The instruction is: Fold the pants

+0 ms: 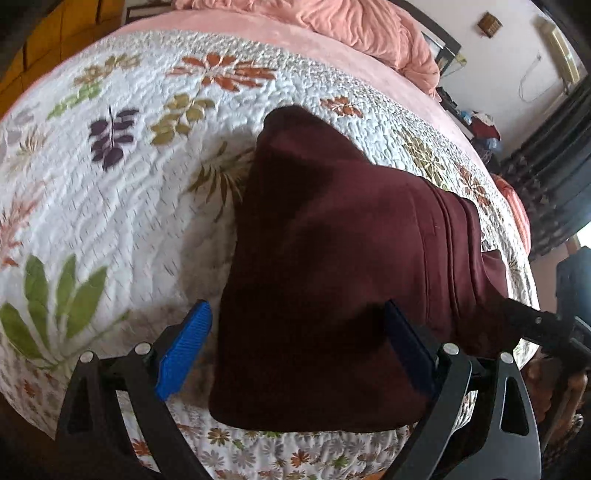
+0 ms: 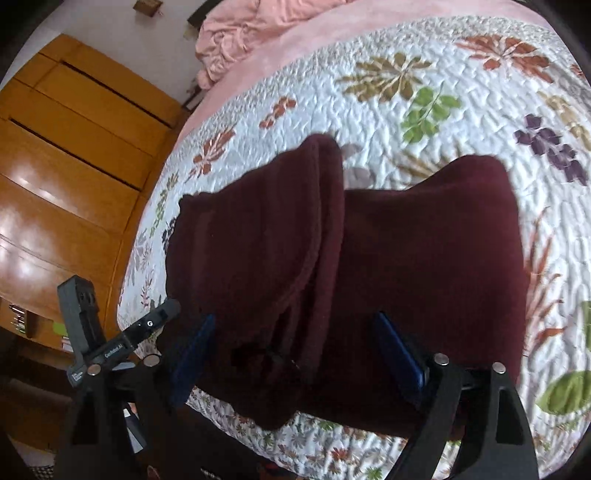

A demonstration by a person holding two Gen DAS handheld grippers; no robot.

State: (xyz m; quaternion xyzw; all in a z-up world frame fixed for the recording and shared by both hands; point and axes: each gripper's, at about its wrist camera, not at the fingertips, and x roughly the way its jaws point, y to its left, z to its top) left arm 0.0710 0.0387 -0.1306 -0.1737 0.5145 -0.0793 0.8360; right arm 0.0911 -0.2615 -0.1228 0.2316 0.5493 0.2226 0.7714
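Dark maroon pants (image 1: 332, 240) lie folded into a thick bundle on the floral quilt (image 1: 110, 206), close to the bed's front edge. My left gripper (image 1: 295, 336) hovers over their near left corner with its jaws wide apart. One of its blue pads (image 1: 184, 347) is over the quilt and the other is over the cloth; neither presses on it. In the right wrist view the pants (image 2: 424, 258) show a doubled layer on the left. My right gripper (image 2: 295, 339) stands open above their near edge, with cloth under the gap between its fingers.
A crumpled pink blanket (image 1: 369, 26) lies at the head of the bed. A wooden wardrobe (image 2: 74, 166) stands beside the bed, and a dark curtain (image 1: 554, 158) hangs at the other side. Part of the left gripper's body (image 2: 147, 325) shows at the quilt's (image 2: 406, 110) edge.
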